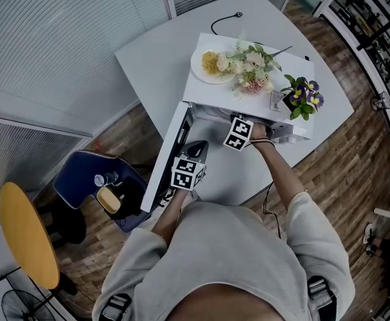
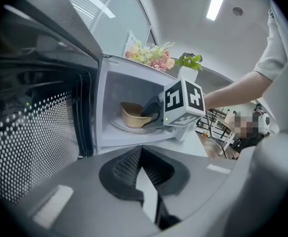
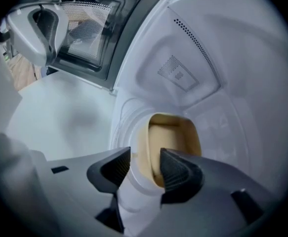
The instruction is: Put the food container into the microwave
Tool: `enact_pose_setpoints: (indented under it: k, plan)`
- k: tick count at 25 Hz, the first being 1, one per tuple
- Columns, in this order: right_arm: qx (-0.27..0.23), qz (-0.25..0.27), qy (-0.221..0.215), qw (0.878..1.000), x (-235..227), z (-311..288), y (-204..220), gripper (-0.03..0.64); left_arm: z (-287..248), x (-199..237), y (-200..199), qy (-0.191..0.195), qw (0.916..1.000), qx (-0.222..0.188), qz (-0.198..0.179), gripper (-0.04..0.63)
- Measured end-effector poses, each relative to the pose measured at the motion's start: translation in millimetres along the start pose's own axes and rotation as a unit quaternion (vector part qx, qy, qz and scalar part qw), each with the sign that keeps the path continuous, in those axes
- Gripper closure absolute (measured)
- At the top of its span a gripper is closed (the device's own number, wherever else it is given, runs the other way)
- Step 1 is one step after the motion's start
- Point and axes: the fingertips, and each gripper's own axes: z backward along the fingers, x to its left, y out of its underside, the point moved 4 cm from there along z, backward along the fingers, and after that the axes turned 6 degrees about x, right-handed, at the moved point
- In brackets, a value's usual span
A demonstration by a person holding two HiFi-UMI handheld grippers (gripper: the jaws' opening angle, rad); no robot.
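Inside the white microwave [image 2: 129, 90], the tan bowl-shaped food container [image 3: 172, 137] is straddled at its rim by the right gripper [image 3: 144, 158], jaws wide, and could be snagged on withdrawal.

Tan plastic food container [image 3: 173, 142]; white box microwave [image 1: 211, 95], its door [image 2: 35, 137] black with white dot mesh; marker cube [image 2: 183, 100] black-and-white squares; white bench [image 1: 154, 55]; purple potted flowers [image 1: 306, 92]; yellow round stool [image 1: 24, 233].
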Motion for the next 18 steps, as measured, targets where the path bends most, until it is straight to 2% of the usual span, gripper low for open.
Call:
enact_pose_setpoints:
  k: [18]
  plan:
    - [-0.012, -0.013, 0.034, 0.999, 17, 36, 1, 0.463, 13, -17, 4, 0.006, 0.9997, -0.006, -0.024, 0.584]
